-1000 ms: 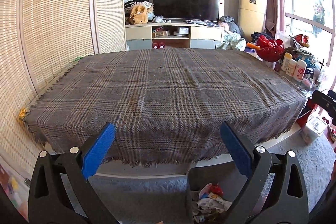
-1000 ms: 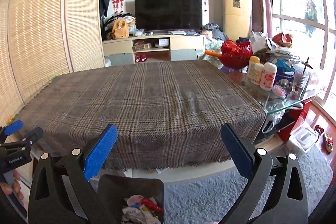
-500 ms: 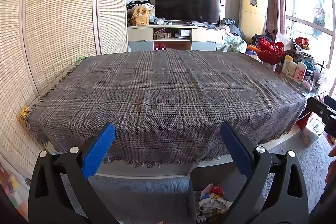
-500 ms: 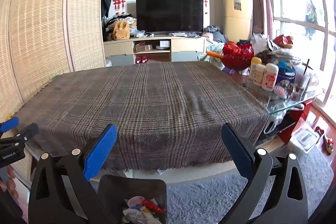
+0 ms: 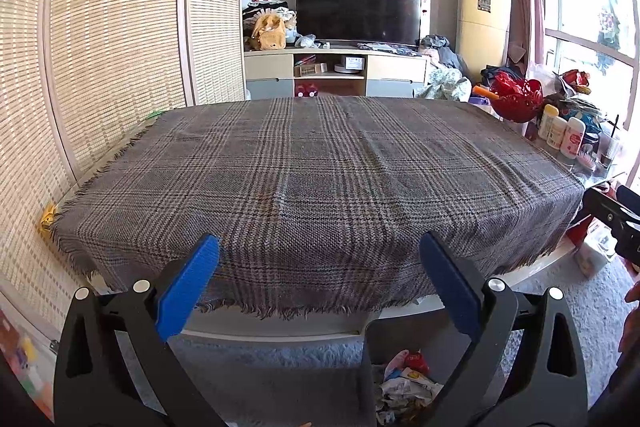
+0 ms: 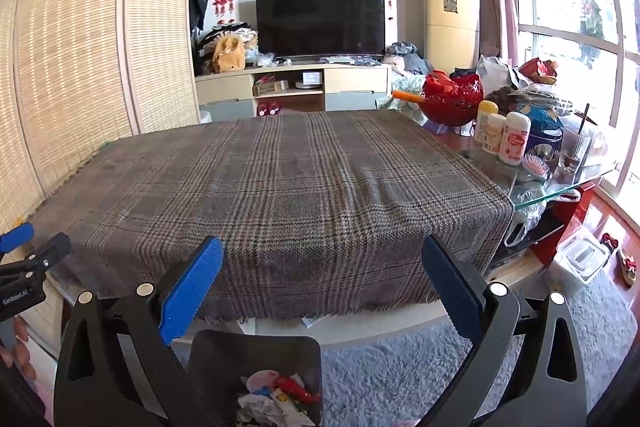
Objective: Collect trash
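— Blue pads on the left gripper [image 5: 319,255] and right gripper [image 6: 322,257]: are they holding anything?
— No, both are wide open. The trash [image 6: 276,401] sits in the bin [image 6: 256,351] below the table [image 6: 280,179].

Tablecloth [image 5: 320,179]: woven plaid cloth, matt, rough, fringed. Bin [image 6: 256,351]: dark matt plastic; crumpled paper trash [image 6: 276,399] is held. Carpet [image 6: 400,375]: shaggy grey pile. Side table [image 6: 560,187]: glossy glass. Screen [image 5: 100,27]: woven reed.

Table [image 6: 560,193], plaid cloth [image 6: 280,187], bottles [image 6: 514,139]
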Demonstrator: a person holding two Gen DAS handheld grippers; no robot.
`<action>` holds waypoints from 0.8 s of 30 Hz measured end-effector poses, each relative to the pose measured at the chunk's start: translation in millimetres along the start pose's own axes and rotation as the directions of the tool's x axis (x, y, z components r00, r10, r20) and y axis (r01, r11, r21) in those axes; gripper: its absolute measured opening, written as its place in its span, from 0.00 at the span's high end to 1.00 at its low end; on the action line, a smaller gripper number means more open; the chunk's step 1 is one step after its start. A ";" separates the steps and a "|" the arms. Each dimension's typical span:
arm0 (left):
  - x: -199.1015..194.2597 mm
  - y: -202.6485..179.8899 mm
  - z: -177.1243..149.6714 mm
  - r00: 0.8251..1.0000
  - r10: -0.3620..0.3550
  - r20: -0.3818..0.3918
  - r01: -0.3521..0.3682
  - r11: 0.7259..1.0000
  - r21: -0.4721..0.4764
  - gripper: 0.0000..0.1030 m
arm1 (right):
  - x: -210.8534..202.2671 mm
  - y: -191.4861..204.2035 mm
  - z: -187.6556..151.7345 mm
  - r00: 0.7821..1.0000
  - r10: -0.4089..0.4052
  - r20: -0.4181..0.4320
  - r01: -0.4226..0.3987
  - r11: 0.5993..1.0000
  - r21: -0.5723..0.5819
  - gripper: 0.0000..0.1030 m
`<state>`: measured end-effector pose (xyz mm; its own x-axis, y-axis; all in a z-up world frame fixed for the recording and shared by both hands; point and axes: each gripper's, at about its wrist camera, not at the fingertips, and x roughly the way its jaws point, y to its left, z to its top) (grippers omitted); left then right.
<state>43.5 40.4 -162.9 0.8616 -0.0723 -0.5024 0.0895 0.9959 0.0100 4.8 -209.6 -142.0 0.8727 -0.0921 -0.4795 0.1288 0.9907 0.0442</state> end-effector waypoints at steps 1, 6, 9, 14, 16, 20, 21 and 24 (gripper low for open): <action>-0.2 0.1 0.1 1.000 0.000 0.000 0.000 1.000 -0.001 0.08 | 0.5 -0.1 0.2 1.000 0.001 0.001 -0.001 1.000 -0.001 0.03; -0.8 1.5 0.7 1.000 -0.003 -0.001 0.003 1.000 -0.007 0.08 | 0.3 2.0 0.1 1.000 0.000 0.001 0.000 1.000 -0.003 0.03; -1.7 1.9 1.6 1.000 -0.002 0.003 0.002 1.000 -0.006 0.08 | -0.3 3.3 0.1 1.000 0.002 -0.002 -0.002 1.000 -0.005 0.03; -1.2 3.1 1.4 1.000 -0.005 0.003 0.005 1.000 -0.010 0.08 | -1.7 5.7 0.5 1.000 0.004 0.000 -0.004 1.000 -0.008 0.03; -1.1 3.4 2.3 1.000 -0.006 0.005 0.006 1.000 -0.010 0.08 | -1.4 5.9 0.9 1.000 0.005 -0.001 -0.005 1.000 -0.008 0.03; -1.7 4.1 1.9 1.000 -0.005 0.006 0.005 1.000 -0.015 0.08 | -1.4 7.4 1.3 1.000 0.006 -0.003 -0.006 1.000 -0.011 0.03; -1.6 4.3 1.8 1.000 -0.005 0.007 0.005 1.000 -0.015 0.08 | -0.7 7.5 1.7 1.000 0.006 -0.003 -0.006 1.000 -0.011 0.03; -1.6 4.6 1.7 1.000 -0.005 0.007 0.005 1.000 -0.015 0.08 | -0.6 8.4 1.7 1.000 0.009 -0.003 -0.009 1.000 -0.009 0.03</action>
<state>43.4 45.0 -160.6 0.8649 -0.0777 -0.4960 0.0861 0.9963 -0.0059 6.1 -201.4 -139.8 0.8723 -0.0832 -0.4818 0.1170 0.9923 0.0406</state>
